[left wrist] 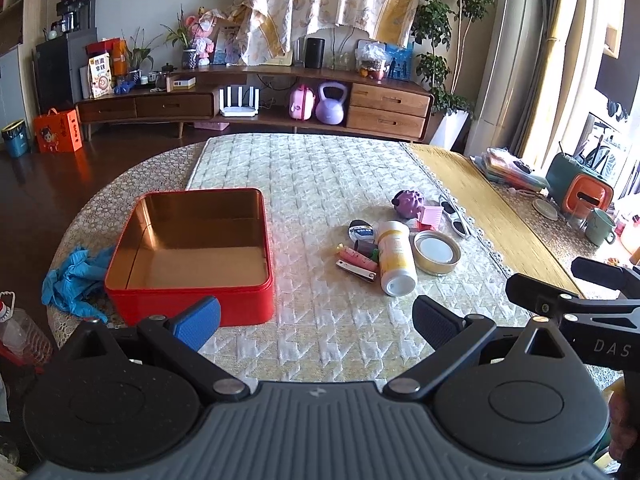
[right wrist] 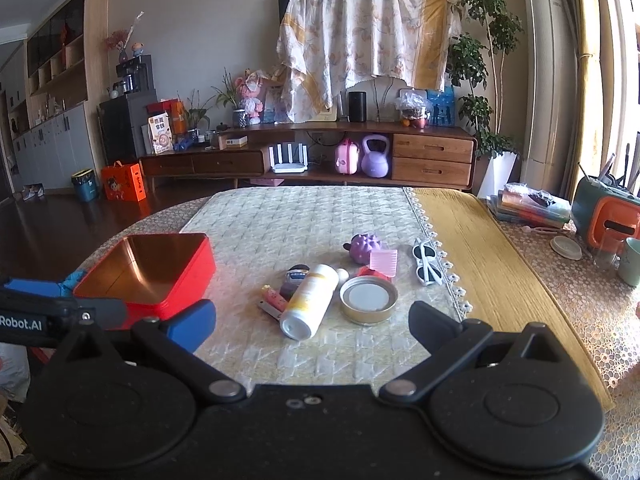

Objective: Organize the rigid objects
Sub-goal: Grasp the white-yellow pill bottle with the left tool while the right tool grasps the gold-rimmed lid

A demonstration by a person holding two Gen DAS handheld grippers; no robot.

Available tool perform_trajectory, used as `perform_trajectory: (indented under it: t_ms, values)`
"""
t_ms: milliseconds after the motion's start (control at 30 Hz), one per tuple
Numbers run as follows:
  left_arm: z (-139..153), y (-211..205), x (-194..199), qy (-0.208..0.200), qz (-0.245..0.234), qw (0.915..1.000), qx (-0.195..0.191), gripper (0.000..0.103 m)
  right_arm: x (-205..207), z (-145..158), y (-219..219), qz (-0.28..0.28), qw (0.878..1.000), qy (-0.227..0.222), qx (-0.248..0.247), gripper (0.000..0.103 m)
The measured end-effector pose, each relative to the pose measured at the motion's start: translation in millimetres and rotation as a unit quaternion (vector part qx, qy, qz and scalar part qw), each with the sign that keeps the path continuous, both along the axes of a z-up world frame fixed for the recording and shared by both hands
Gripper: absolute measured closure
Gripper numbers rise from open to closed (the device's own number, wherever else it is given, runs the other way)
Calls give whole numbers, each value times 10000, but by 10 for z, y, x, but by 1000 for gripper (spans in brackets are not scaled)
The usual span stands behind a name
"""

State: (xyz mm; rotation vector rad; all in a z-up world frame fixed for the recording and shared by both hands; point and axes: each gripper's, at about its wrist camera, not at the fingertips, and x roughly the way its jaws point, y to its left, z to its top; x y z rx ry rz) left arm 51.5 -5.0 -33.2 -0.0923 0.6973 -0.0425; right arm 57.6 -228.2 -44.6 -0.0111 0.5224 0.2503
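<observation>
Both grippers, left gripper and right gripper, are hovering with fingers spread wide and empty over a quilted mat. The left view is showing the whole red tin ahead-left with blue gloves beside it; the right view is cropping the tin. A white bottle, a round lid and sunglasses are lying just ahead, a wooden cabinet standing beyond.

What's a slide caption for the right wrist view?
Open right gripper facing the bottle, round tin lid and empty red tin.
</observation>
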Motion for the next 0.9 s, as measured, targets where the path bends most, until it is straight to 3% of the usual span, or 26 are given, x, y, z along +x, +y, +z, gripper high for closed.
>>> perform_trajectory:
  t_ms: [267,433,600,900]
  values:
    - [-153,-178,533,158,-21,9993,348,0,557,-315,-198,86,9987,303,-390,1]
    - [-238,-334,888,272,-391,9986,221,0,887,-481,-288,168,9975,440,-525,1]
    - [-401,-538,1262,569,-469,9966,356,0,1139,-665,-311,328,9950,621,-710,2]
    - [-698,-778,1747,945,-1000,9902,241,0,1482,-965,-268,887,9874,899,-957,8]
